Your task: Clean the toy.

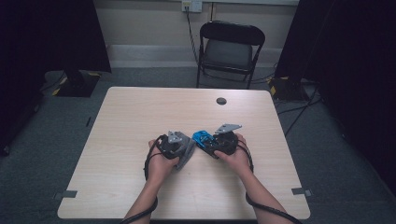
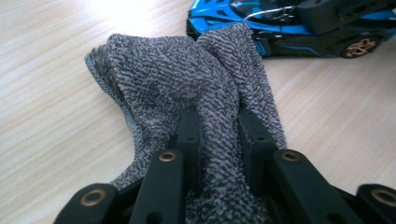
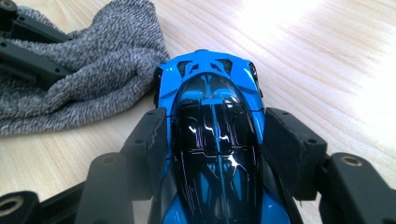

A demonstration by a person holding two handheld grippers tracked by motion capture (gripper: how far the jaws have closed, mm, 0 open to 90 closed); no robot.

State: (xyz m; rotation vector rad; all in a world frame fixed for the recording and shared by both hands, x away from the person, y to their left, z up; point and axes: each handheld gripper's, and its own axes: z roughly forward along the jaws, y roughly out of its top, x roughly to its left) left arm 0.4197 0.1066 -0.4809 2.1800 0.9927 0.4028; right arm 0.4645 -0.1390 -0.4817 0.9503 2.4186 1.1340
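We pinch the cloth (image 2: 187,84) tight in the left gripper (image 2: 219,135) and clamp the car (image 3: 215,140) mid-table in the right gripper (image 3: 217,149), so wiping its blue nose likely comes next.

Both forearms come in from the near edge of the table, angled toward each other. The left gripper (image 1: 180,148) points right, its jaws pinched nearly together. The right gripper (image 1: 212,142) points left, jaws partway apart and clamped. The two tips seem just apart, though the high view is small.
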